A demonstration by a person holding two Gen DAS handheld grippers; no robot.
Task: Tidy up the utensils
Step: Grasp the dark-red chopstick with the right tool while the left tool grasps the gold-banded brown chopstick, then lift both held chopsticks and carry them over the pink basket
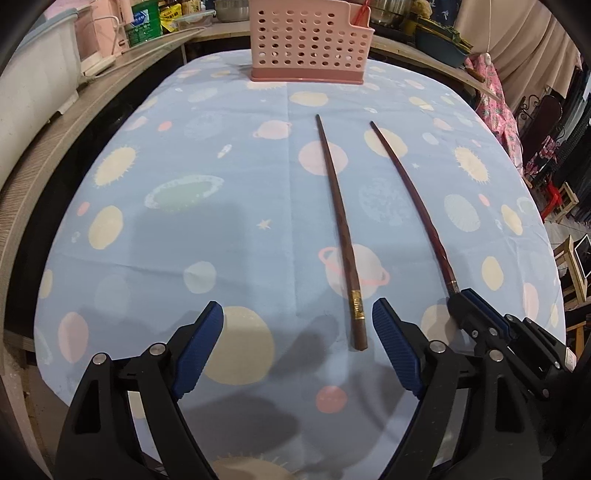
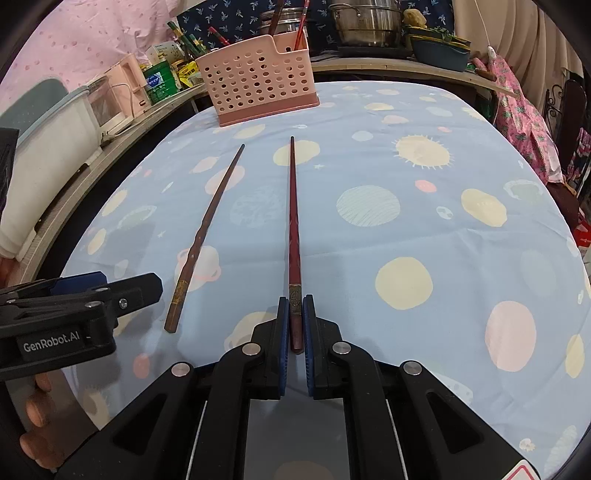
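Two long dark chopsticks lie on the blue planet-print tablecloth (image 1: 221,229). My right gripper (image 2: 295,314) is shut on the thick end of the red chopstick (image 2: 293,221), also seen in the left wrist view (image 1: 413,192). The brown chopstick (image 1: 338,221) with a gold band lies free to its left; it also shows in the right wrist view (image 2: 207,236). My left gripper (image 1: 297,321) is open and empty, with the brown chopstick's thick end just inside its right finger (image 1: 395,343). A pink perforated utensil holder (image 1: 310,40) stands at the table's far edge and holds other chopsticks (image 2: 299,26).
A wooden shelf (image 1: 74,122) runs along the left with a white bin (image 1: 33,88) and a green container (image 1: 144,22). Steel pots (image 2: 365,22) and a dark basin (image 2: 439,51) sit behind the table. Floral cloth (image 2: 521,114) and chairs stand on the right.
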